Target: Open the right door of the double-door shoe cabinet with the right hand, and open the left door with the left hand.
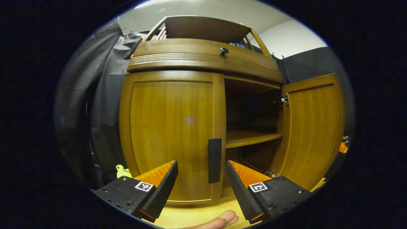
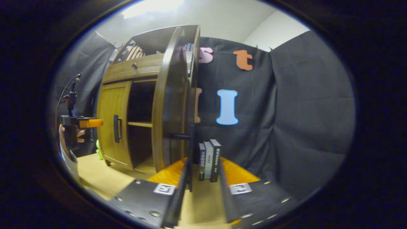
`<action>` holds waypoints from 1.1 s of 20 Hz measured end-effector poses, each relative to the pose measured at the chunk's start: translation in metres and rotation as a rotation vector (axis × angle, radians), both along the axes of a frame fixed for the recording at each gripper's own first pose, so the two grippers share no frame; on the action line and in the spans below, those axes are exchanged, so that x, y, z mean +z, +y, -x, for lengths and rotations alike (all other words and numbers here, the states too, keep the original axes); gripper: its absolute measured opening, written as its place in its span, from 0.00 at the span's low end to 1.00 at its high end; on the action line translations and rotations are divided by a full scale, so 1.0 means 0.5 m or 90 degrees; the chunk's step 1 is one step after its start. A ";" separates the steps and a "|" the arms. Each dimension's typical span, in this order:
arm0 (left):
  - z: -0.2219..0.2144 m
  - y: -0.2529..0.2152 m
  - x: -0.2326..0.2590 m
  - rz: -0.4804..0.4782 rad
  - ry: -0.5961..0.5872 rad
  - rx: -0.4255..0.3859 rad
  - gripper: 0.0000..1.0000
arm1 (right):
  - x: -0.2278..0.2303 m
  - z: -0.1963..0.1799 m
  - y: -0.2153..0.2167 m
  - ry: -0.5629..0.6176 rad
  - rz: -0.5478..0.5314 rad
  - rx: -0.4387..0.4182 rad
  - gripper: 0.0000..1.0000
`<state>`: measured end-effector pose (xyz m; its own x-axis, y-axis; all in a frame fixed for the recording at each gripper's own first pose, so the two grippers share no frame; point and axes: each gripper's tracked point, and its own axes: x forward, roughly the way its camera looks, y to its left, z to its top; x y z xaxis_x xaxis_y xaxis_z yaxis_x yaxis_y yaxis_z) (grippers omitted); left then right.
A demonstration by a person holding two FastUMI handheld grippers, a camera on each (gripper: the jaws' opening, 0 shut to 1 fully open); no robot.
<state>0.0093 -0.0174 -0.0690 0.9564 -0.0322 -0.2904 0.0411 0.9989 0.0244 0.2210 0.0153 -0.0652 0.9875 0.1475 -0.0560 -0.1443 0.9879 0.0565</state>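
Note:
The wooden shoe cabinet (image 1: pixel 203 57) fills the left gripper view. Its left door (image 1: pixel 171 133) is closed, and that door's black handle (image 1: pixel 215 160) stands just ahead, between the fingers of my open left gripper (image 1: pixel 201 187), untouched. The right door (image 1: pixel 313 127) is swung wide open, baring a shelf (image 1: pixel 251 138). In the right gripper view the right door (image 2: pixel 170 105) is edge-on, and its dark handle (image 2: pixel 190 149) sits inside my right gripper (image 2: pixel 200 187), by the left finger; the jaws stand apart. The left gripper (image 2: pixel 79 122) hovers before the left door (image 2: pixel 111 124).
Several books (image 2: pixel 208 159) stand upright on the floor behind the open right door. A small green thing (image 1: pixel 122 171) lies at the cabinet's left foot. A hand's fingers (image 1: pixel 222 219) show at the bottom of the left gripper view. Black cloth hangs around the cabinet.

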 end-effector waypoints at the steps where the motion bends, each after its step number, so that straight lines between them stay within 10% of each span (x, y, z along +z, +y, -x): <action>1: -0.002 0.000 -0.008 -0.001 0.005 0.001 0.94 | -0.005 0.010 -0.009 0.005 0.001 -0.013 0.67; 3: -0.016 0.006 -0.014 -0.002 -0.001 0.017 0.94 | -0.011 0.037 -0.008 0.011 0.015 -0.007 1.00; 15: -0.091 -0.003 -0.055 -0.028 0.000 0.034 0.88 | 0.138 0.212 0.038 -0.091 -0.030 -0.015 1.00; 20: -0.096 0.008 -0.053 -0.064 0.014 0.058 0.34 | 0.165 0.254 0.072 -0.077 -0.025 -0.012 0.99; 22: -0.085 0.005 -0.059 -0.062 0.035 0.051 0.33 | 0.169 0.267 0.082 -0.071 -0.036 -0.008 0.99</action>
